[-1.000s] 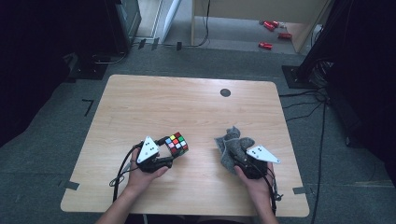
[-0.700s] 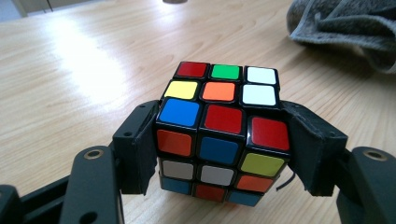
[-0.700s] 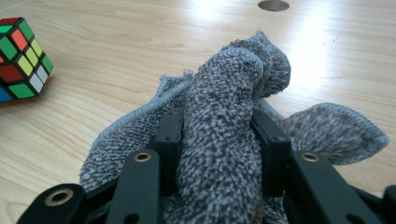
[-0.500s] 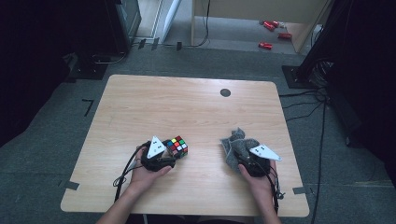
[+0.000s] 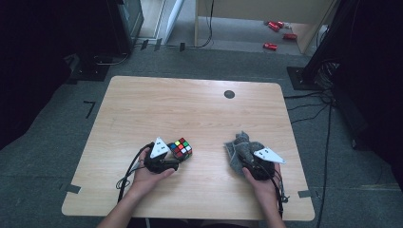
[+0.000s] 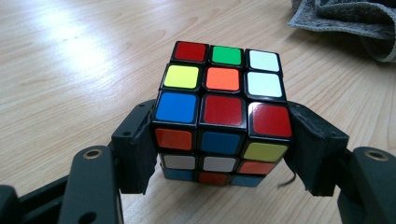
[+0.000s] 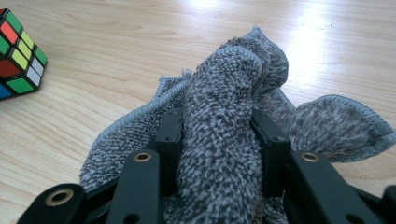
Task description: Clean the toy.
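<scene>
From my seat I see the wooden table (image 5: pixel 190 109), pale grain, rounded corners, with a small dark round mark (image 5: pixel 229 94) near its far edge, toward the right corner. Pieces of grey tape (image 5: pixel 72 188) sit on the grey carpet just off its near left and near right corners. Beyond the far edge, several red objects (image 5: pixel 275 34) lie on the floor by a light wooden panel (image 5: pixel 256 9). Black cables (image 5: pixel 309 102) trail across the carpet off the right edge.
</scene>
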`<state>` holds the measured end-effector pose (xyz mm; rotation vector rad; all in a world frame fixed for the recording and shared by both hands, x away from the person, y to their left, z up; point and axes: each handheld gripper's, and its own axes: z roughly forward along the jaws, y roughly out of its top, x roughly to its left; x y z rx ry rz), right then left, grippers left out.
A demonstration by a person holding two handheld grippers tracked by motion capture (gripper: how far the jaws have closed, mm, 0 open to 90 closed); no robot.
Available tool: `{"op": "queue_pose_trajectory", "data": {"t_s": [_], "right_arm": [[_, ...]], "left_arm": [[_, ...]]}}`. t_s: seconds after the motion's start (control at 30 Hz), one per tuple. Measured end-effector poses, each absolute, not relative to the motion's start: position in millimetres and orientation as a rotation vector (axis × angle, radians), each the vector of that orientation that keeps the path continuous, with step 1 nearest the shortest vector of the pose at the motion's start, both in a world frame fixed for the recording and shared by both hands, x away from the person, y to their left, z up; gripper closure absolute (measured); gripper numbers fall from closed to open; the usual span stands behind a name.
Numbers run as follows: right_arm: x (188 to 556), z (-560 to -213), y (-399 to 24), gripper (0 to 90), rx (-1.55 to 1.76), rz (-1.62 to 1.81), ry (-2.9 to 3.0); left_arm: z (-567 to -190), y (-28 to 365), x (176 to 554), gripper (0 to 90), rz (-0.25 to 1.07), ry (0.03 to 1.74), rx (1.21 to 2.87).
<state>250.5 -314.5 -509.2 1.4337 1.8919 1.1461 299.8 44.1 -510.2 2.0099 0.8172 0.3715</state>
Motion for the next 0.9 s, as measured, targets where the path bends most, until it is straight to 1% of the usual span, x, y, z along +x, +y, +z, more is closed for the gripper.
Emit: {"op": "queue_pose_trajectory", "data": {"t_s": [0.07,0.13,0.2,0.23,0.3,0.33,0.37,0.5,0.63,0.67,0.73,0.77,0.83,0.9], "right_arm": [[250.8,-510.1,-314.5,61.1,1.437,1.143,1.898],[251.0,-510.8,-314.6,61.0,1.439,1.142,1.9],[251.4,-511.5,-314.7,61.0,1.439,1.141,1.903],[251.5,-511.7,-314.8,61.0,1.441,1.141,1.904],[251.9,-512.1,-315.1,61.0,1.442,1.14,1.905],[252.0,-512.4,-315.2,61.0,1.443,1.141,1.905],[252.1,-512.5,-315.2,61.0,1.443,1.141,1.906],[252.4,-513.5,-315.3,61.0,1.445,1.139,1.909],[254.0,-516.2,-315.3,61.0,1.451,1.13,1.919],[254.5,-517.1,-315.0,60.9,1.457,1.127,1.923],[255.9,-518.2,-314.9,59.6,1.459,1.123,1.937],[256.2,-518.2,-315.0,57.7,1.458,1.124,1.944],[257.0,-518.6,-315.3,47.4,1.449,1.124,1.967],[257.0,-518.0,-315.4,32.2,1.441,1.119,1.982]], "left_arm": [[-513.0,40.2,300.9,32.3,0.367,0.845,2.055],[-515.6,34.9,301.7,28.5,0.371,0.855,2.114],[-515.5,30.4,300.0,24.4,0.402,0.847,2.131],[-515.8,29.2,300.3,23.7,0.411,0.854,2.132],[-516.6,28.5,302.4,25.2,0.425,0.892,2.135],[-516.6,29.1,303.2,27.7,0.412,0.898,2.133],[-516.6,29.0,303.2,32.3,0.416,0.899,2.135],[-516.7,27.7,303.8,34.2,0.42,0.905,2.136],[-516.6,27.7,304.9,33.8,0.438,0.943,2.122],[-516.1,28.9,304.6,32.8,0.424,0.929,2.117],[-514.4,31.4,304.6,20.6,0.399,0.926,2.112],[-513.1,34.1,305.0,17.5,0.382,0.934,2.101],[-510.8,37.7,305.0,13.7,0.371,0.95,2.088],[-507.6,41.1,303.7,13.7,0.365,0.963,2.084]]}}
